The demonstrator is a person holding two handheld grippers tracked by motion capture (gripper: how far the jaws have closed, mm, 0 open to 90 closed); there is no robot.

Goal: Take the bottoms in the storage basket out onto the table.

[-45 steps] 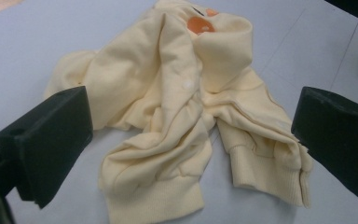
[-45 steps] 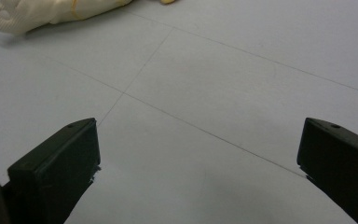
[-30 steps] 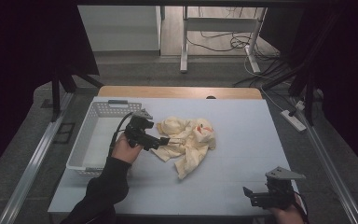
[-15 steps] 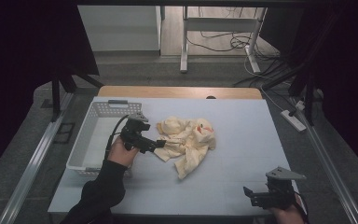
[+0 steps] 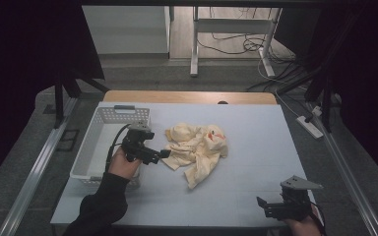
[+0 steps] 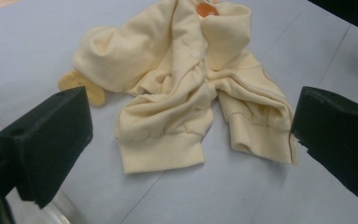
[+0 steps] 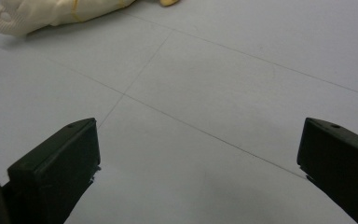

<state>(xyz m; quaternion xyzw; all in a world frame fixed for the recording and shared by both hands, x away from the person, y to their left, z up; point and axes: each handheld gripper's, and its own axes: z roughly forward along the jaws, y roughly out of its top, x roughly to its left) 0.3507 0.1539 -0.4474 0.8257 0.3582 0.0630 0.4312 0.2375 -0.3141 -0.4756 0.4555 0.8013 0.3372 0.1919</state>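
Pulled the left gripper (image 5: 163,154) back off the yellow clothes (image 5: 197,150) mid-table, jaws wide, nothing grabbed yet.

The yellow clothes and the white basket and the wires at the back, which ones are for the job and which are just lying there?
For the job:
yellow garment
left tongs, open beside it

Just lying about:
white basket
power strip
floor cables

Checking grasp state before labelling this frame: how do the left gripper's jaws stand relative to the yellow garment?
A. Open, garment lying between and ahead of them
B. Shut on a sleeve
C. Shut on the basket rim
A: the left gripper has its jaws wide apart, with the yellow garment flat on the table, ungrasped.
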